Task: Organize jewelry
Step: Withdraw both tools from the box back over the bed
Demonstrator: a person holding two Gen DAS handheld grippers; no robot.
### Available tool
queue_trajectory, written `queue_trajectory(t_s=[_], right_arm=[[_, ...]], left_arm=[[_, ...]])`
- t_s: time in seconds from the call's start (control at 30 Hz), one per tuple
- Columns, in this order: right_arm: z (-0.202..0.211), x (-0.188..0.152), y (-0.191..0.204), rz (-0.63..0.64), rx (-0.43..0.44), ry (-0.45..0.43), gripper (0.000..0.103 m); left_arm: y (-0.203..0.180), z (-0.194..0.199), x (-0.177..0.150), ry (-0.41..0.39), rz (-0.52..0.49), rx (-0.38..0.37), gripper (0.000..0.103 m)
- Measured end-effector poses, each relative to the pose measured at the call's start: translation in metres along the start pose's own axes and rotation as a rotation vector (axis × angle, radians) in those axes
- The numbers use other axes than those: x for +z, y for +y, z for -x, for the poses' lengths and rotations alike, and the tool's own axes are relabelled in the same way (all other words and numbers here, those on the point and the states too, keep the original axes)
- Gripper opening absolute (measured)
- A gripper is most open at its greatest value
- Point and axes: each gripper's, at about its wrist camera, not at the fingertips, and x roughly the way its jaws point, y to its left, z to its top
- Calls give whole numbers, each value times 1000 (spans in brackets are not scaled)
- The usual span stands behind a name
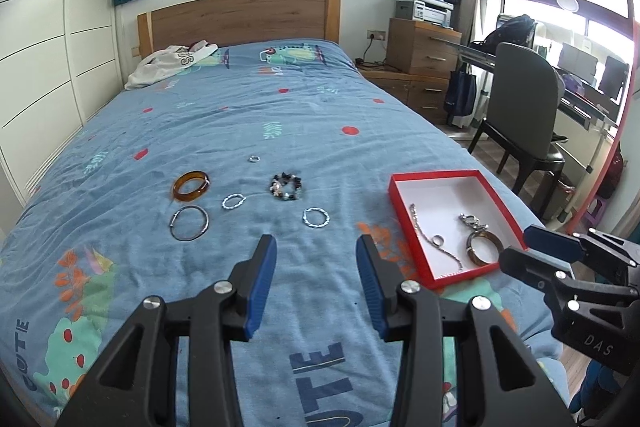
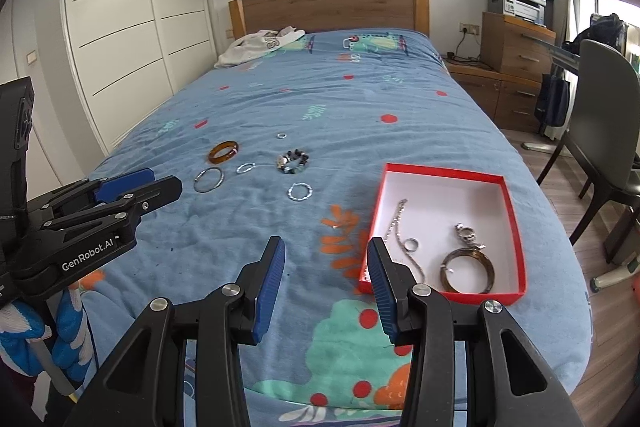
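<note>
Lying loose on the bedspread (image 1: 280, 99): six pieces; four more inside the red box (image 1: 400, 205). Both grippers, left (image 1: 317, 281) and right (image 2: 326, 285), hover parted, empty.

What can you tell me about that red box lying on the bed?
The red box is a shallow, open rectangular tray, seemingly cardboard, red outside with a white inside. It lies flat on the blue bedspread, to the right of the loose pieces. Inside it lie a silver chain, a small ring, a brown bangle and a silvery clasp-like piece touching the bangle. Nothing grips the box; both tools hover short of it.
</note>
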Motion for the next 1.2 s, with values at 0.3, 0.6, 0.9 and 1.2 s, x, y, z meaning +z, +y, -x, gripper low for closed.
queue_trajectory(t_s=[0.3,0.6,0.9,1.2], right_arm=[[-27,0,20,25,42,36,46],[-62,3,38,41,97,71,46],[-95,2,52,49,132,112,46],[-137,4,53,41,153,151,46]], left_arm=[[25,-22,-9,42,34,38,40],[55,-54,-22,102,86,78,40],[74,-82,-34,155,110,105,40],[97,-117,-46,208,146,137,40]])
